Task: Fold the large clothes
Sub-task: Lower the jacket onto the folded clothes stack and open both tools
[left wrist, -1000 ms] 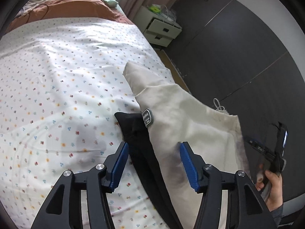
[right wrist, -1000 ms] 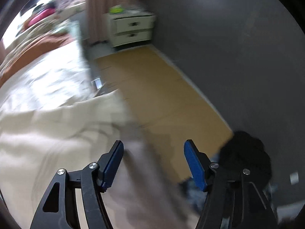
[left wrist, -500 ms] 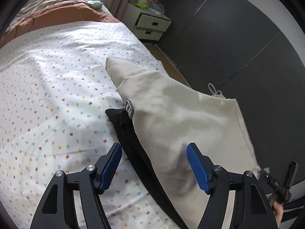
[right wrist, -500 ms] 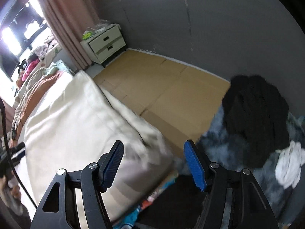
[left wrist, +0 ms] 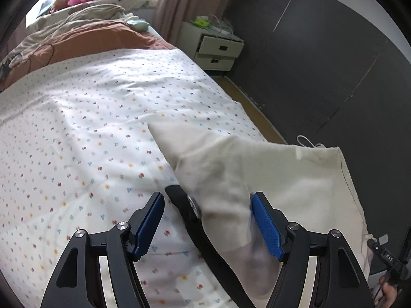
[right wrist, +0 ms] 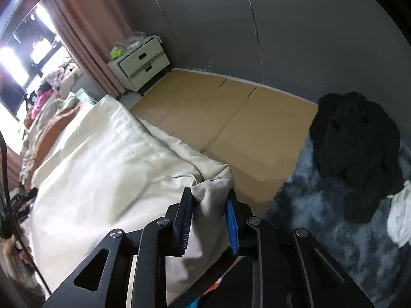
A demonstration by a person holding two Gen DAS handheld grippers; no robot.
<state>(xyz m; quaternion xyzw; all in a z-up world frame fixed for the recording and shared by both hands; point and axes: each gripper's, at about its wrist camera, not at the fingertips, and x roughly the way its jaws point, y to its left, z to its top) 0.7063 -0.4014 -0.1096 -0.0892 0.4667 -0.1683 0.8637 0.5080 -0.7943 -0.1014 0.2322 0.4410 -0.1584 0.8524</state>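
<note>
A large cream garment (left wrist: 269, 174) with a black collar edge (left wrist: 190, 213) lies across the right side of the bed and hangs over its edge. My left gripper (left wrist: 208, 220) is open above it, the collar edge and cream cloth lying between its blue pads. In the right wrist view the same cream garment (right wrist: 102, 169) spreads to the left. My right gripper (right wrist: 209, 213) is shut on a bunched corner of it (right wrist: 213, 192) at the bed's edge.
The bed has a white flower-dotted sheet (left wrist: 77, 141) and an orange blanket (left wrist: 90, 41) at its head. A white nightstand (left wrist: 215, 48) stands by the dark wall. The floor has tan mats (right wrist: 231, 123), a grey fluffy rug (right wrist: 334, 218) and a black clothes heap (right wrist: 357, 141).
My right gripper has closed on the garment's corner; it was open half a second ago. My left gripper has drawn back, still open.
</note>
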